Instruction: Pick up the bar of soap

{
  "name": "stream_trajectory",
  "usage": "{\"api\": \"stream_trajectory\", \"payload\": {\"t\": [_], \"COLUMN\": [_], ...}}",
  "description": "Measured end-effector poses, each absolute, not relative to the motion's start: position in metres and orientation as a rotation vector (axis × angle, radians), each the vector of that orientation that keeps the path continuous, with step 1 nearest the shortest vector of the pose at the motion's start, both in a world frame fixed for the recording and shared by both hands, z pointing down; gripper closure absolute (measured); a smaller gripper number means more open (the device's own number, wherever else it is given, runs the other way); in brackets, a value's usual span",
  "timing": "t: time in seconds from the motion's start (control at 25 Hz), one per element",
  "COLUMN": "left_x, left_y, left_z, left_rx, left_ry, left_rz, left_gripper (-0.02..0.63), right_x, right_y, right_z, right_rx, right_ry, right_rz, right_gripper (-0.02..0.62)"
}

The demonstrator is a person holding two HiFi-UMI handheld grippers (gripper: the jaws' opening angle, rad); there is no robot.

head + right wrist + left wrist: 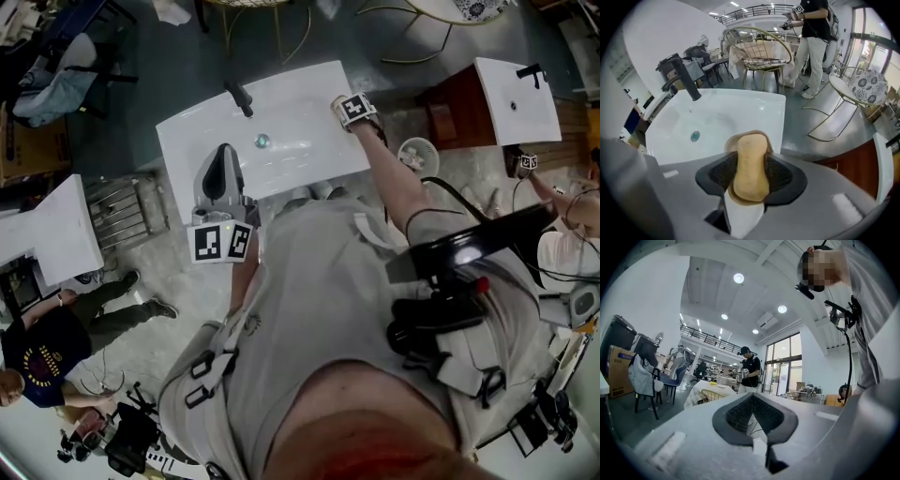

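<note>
A tan, oval bar of soap (750,164) stands on edge between the dark pads of my right gripper (750,176), which touch it on both sides. A brown soap dish (730,142) shows as a rim around it, close underneath. This gripper points steeply down at the right rim of the white sink (722,112). In the head view only the right gripper's marker cube (356,110) shows there, and the soap is hidden. My left gripper (223,173) is held level over the sink's front left, jaws apart with nothing between them (754,420).
The sink (300,103) has a black faucet (239,97) at the back and a drain (262,141) in the bowl. A wire chair (761,47) and a person (813,33) stand beyond it. Another white basin (516,98) is at the right.
</note>
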State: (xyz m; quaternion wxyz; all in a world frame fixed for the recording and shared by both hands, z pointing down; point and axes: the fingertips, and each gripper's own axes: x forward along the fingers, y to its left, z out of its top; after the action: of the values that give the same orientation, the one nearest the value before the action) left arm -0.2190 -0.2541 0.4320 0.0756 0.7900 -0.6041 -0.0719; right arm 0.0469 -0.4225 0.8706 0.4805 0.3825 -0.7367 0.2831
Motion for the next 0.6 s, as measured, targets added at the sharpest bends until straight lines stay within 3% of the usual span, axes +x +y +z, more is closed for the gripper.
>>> {"api": "stream_trajectory", "payload": {"t": [0.6], "left_x": [-0.229], "left_y": [-0.258], "left_z": [0.435], "left_rx": [2.348], "left_ry": [-1.843], "left_rz": [-0.227], "left_gripper": [0.607], "right_x": [0.050], "right_y": [-0.415], "right_z": [0.854], "right_rx": [1.118], "right_ry": [-1.901], "right_rz": [1.173], "right_gripper": [0.420]}}
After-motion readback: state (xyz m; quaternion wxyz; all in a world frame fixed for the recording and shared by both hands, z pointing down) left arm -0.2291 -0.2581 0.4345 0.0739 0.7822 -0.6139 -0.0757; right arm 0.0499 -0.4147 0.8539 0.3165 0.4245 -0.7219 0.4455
